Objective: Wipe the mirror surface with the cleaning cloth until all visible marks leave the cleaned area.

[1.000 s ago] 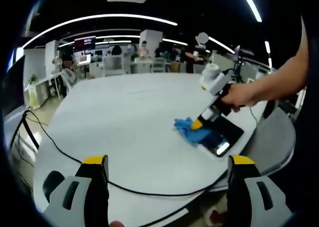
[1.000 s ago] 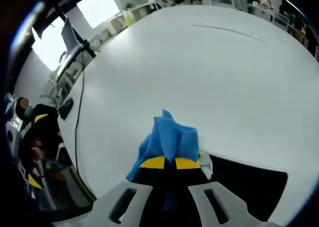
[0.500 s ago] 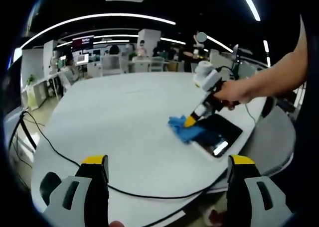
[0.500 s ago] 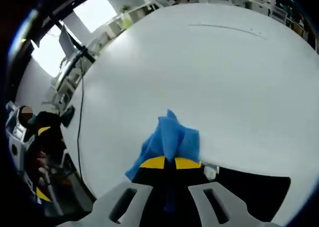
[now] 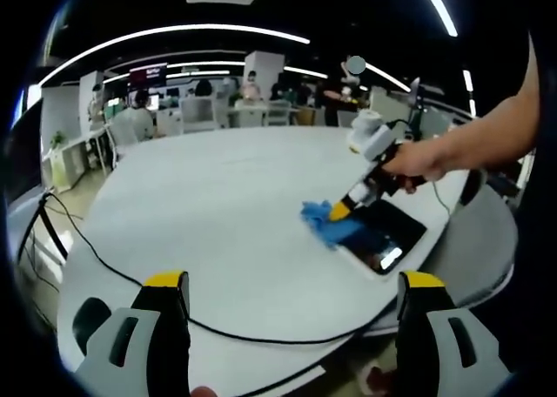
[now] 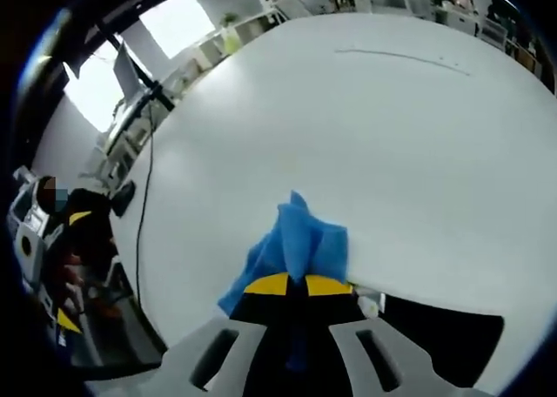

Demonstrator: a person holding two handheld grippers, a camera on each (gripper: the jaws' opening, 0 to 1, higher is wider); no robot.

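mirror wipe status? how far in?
Done: the right gripper is shut on the blue cloth and has it at the mirror's near edge. In hand: wiping there, with part of the cloth bunched on the white table. Left: most of the dark glass looks uncovered; marks can't be judged at this size. The left gripper is open, off the table.

I stand at a large round white table [image 5: 226,205] with a black cable [image 5: 104,271] trailing over its near edge. Beyond it lies an open office with desks [image 5: 218,111], what look like monitors, and long ceiling light strips [image 5: 174,33]. Bright windows [image 6: 170,18] show past the table's far side.
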